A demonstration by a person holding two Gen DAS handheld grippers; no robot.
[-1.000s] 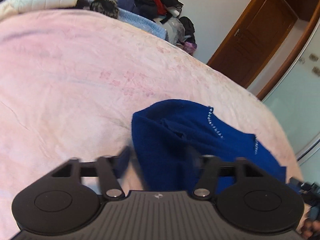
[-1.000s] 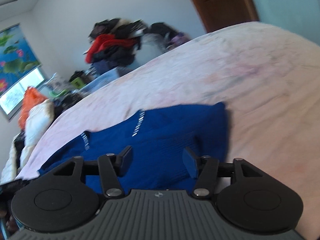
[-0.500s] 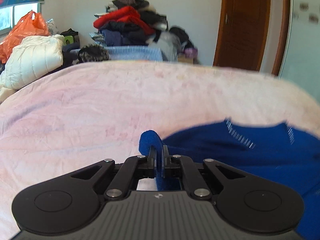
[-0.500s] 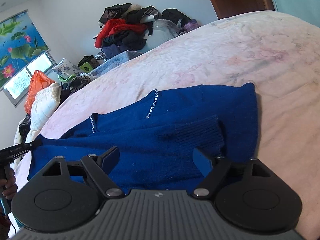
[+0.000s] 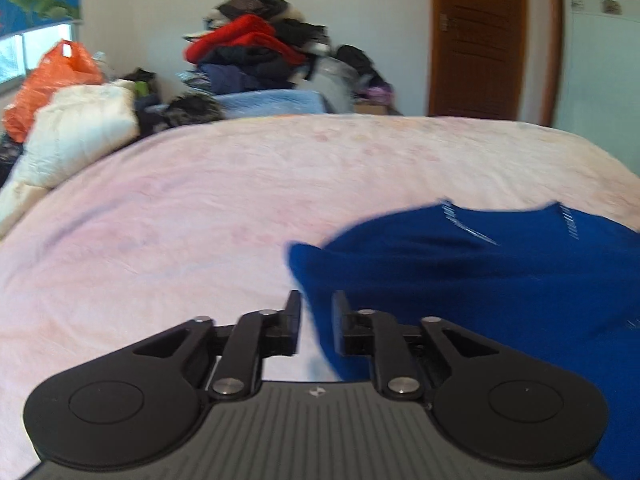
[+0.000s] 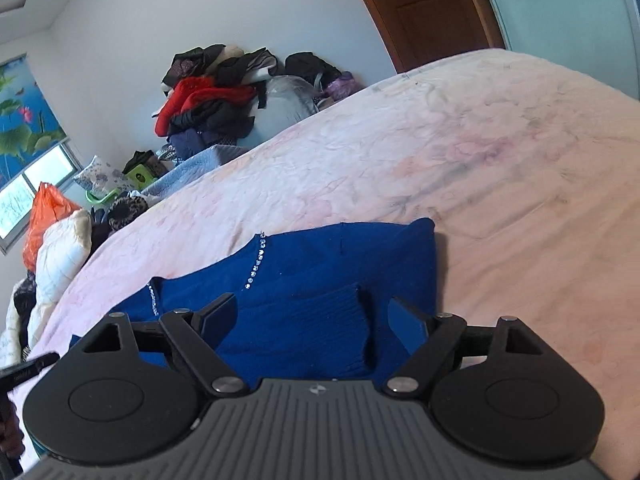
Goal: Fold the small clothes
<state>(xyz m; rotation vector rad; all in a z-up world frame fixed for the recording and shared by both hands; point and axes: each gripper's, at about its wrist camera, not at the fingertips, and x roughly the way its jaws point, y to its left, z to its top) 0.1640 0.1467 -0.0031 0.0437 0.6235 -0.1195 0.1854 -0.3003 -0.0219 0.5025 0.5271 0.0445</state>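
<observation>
A blue sweater lies flat on the pink bedspread, close to the near edge of the bed, its neckline trimmed with two short rows of small clear beads and a ribbed cuff folded across its front. The right gripper hovers over that cuff with its jaws spread wide, one blue-padded finger on either side of the ribbed patch, gripping nothing. In the left wrist view the same sweater fills the lower right of the bedspread, blurred by motion, and one raised corner of the knit stands between the fingers of the left gripper. Those jaws stand a narrow way apart, with pale gaps showing beside the cloth, so they are parted rather than clamped on it. Past the far edge of the bed a heap of clothes with a red garment on top is stacked against the wall; to its left sit a white quilted bundle and an orange plastic bag, and to its right a brown wooden door. At the lower left edge of the right wrist view a dark tool end, held in a hand, juts in beside the sweater.
</observation>
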